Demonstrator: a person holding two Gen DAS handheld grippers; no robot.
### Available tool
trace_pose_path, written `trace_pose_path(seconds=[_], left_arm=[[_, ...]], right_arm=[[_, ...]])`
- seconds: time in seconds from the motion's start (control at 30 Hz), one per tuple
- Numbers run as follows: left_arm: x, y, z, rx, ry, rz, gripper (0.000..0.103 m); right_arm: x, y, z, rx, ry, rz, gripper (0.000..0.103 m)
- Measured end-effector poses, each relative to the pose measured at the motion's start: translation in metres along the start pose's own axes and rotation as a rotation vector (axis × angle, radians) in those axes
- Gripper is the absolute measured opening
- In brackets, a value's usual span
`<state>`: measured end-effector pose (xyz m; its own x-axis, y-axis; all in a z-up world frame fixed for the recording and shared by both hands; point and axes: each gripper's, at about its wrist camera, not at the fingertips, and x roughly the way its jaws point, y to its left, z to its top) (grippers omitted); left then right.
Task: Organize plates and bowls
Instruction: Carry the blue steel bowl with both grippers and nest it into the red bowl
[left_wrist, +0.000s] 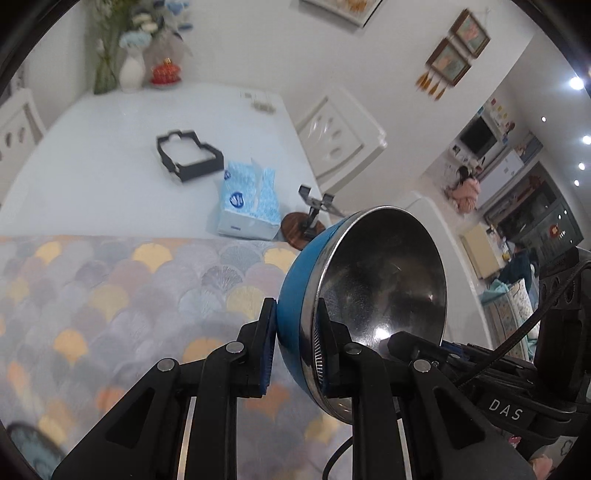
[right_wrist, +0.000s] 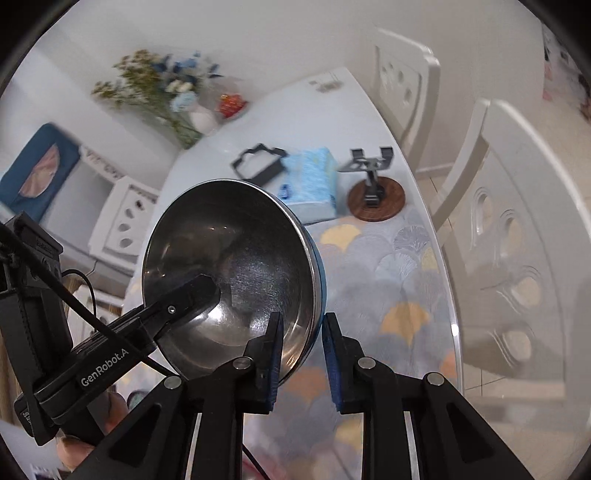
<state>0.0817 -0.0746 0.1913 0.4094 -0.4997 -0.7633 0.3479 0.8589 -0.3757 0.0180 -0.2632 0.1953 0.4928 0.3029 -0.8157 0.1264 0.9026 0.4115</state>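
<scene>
Two grippers meet on one bowl, blue outside and steel inside, held on edge above the patterned mat. Left gripper: fingers clamped across the bowl's rim, one pad on the blue wall, one inside. Right gripper: fingers astride the opposite rim with a visible gap at the outer pad; whether it grips cannot be told. Beyond the mat, on the white table, a blue tissue pack stands just beside a wooden-based phone stand. Farther back sits a black tray. At the far edge, a white vase of flowers, near a red jar
</scene>
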Motion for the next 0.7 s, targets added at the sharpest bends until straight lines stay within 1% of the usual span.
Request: trace_pose_path(seconds=[0.07,0.2,0.27,0.37,0.5,0.63,0.7], left_arm=[[-0.028,-0.003,-0.014,0.000,-0.026,0.002,0.016],[-0.062,-0.005,-0.040,-0.001,-0.037,0.002,0.016],[-0.074,-0.004,-0.056,0.001,-0.025,0.004,0.016],[-0.083,0.000,-0.080,0.010,0.002,0.014,0.016],[-0.089,0.010,-0.113,0.009,0.054,0.041,0.016],[-0.086,0.024,-0.153,-0.016,0.121,0.076,0.016],[-0.081,0.031,-0.170,-0.024,0.151,0.095,0.016]], right_arm=[[-0.017,0.011,-0.017,-0.015,-0.005,0.013,0.022],[-0.044,0.030,-0.049,-0.031,-0.002,0.026,0.022],[-0.052,0.036,-0.066,-0.037,0.008,0.026,0.022],[-0.055,0.042,-0.095,-0.024,0.051,0.034,0.022],[-0.041,0.042,-0.135,0.028,0.151,0.055,0.022],[-0.017,0.042,-0.174,0.061,0.256,0.049,0.022],[-0.007,0.041,-0.190,0.080,0.293,0.046,0.022]])
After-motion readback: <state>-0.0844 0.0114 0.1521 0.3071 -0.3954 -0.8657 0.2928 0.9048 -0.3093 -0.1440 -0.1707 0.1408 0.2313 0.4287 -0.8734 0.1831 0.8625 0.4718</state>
